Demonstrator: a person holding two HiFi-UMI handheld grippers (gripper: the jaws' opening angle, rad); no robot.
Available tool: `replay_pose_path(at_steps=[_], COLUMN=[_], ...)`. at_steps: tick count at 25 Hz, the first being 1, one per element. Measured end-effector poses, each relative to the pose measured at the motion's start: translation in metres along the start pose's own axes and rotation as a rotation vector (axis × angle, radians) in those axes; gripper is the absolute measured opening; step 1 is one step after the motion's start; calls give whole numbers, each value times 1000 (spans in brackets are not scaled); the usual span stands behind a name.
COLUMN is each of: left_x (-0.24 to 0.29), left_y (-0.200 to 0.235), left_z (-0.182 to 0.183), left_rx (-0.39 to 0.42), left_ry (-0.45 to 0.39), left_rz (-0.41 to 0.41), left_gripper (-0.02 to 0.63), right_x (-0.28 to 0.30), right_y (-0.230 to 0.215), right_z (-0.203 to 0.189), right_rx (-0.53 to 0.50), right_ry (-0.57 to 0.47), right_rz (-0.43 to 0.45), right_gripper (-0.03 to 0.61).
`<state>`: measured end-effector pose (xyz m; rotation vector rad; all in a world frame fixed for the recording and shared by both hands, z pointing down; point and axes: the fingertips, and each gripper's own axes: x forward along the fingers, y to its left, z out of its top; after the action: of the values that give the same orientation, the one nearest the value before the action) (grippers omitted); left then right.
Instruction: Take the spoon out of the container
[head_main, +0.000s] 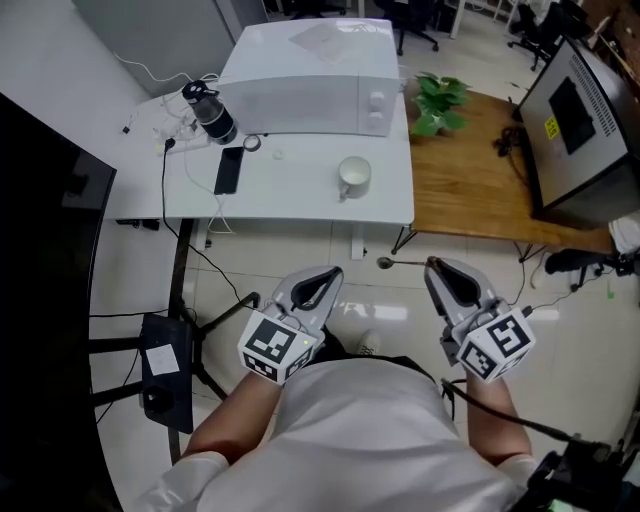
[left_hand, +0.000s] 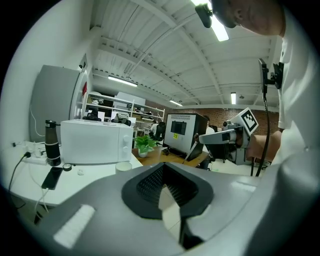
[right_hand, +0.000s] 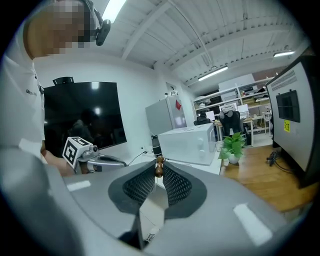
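White microwave (head_main: 310, 80) at back of white table (head_main: 300, 195) w/ bottle (head_main: 212, 112) & phone (head_main: 229, 170) left; plant (head_main: 437, 100) on wooden table (head_main: 470, 190).

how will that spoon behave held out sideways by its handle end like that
Probably stiff: the spoon sticks out straight from the right gripper without sagging. Likely light, being thin. It may swivel or slip, since the jaws pinch only its handle end.

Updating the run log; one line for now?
left gripper shut, empty | right gripper shut on slim brown spoon | spoon clear of round white cup
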<state>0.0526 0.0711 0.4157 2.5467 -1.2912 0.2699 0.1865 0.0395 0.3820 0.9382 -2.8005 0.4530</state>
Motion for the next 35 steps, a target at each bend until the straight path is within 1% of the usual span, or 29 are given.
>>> replay_pose_path(at_steps=[6, 10, 13, 15, 20, 24, 29, 35], left_x=[-15, -17, -19, -23, -33, -43, -46, -54], left_y=[0, 2, 8, 16, 38, 43, 43, 45], left_z=[-3, -1, 1, 2, 2, -2, -8, -9], left_rx=[-4, 7, 34, 38, 8, 10, 13, 10], left_ry=[-8, 3, 32, 44, 52, 64, 67, 69], left_rz=[22, -19, -61, -77, -100, -122, -144, -133], left_gripper=[5, 5, 5, 5, 5, 5, 4, 5], right_x=[-4, -1, 7, 13, 30, 37, 40, 39], right_y=[11, 15, 19, 25, 40, 54, 59, 67], right_z=[1, 8, 11, 11, 8, 4, 0, -4], right_rx=[-8, -10, 16, 42, 85, 73, 73, 72], right_ry=[-11, -25, -26, -28, -35, -12, -6, -5], right_rz=[3, -26, -54, -63, -67, -75, -88, -87], right_gripper=[55, 55, 55, 55, 55, 54, 54, 54])
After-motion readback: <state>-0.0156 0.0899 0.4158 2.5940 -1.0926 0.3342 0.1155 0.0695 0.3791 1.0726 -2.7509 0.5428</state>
